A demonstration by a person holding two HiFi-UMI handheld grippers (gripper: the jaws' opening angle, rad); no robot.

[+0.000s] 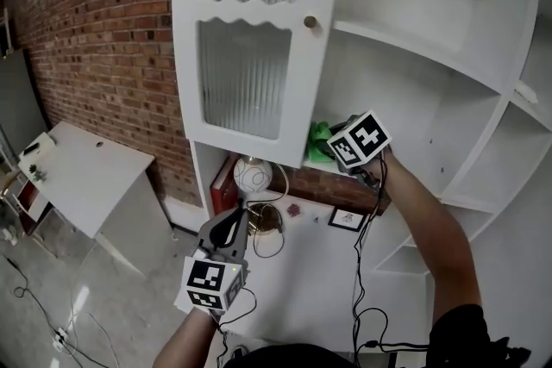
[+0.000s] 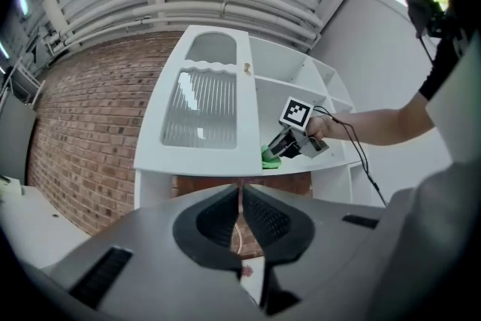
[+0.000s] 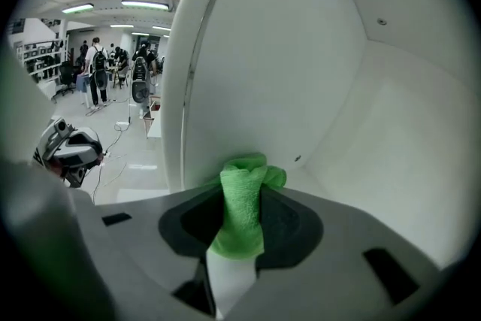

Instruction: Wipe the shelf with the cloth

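The fingers (image 3: 289,218) of the right gripper (image 1: 338,149) squeeze a green cloth (image 3: 244,207) tight. The cloth sits at the left end of the white shelf (image 1: 427,181), right beside the glass door (image 1: 246,77) (it pokes out past the fingertips). The left gripper (image 1: 235,224) hangs low, away from the shelf, its fingers (image 2: 214,218) pressed together with nothing between them.

We see a red brick wall (image 1: 95,30) filling the upper left, a white desk (image 1: 90,185) mid-left, glossy grey floor (image 1: 39,297) lower left, and ceiling strip lights (image 3: 143,5) at the right gripper view's upper left.
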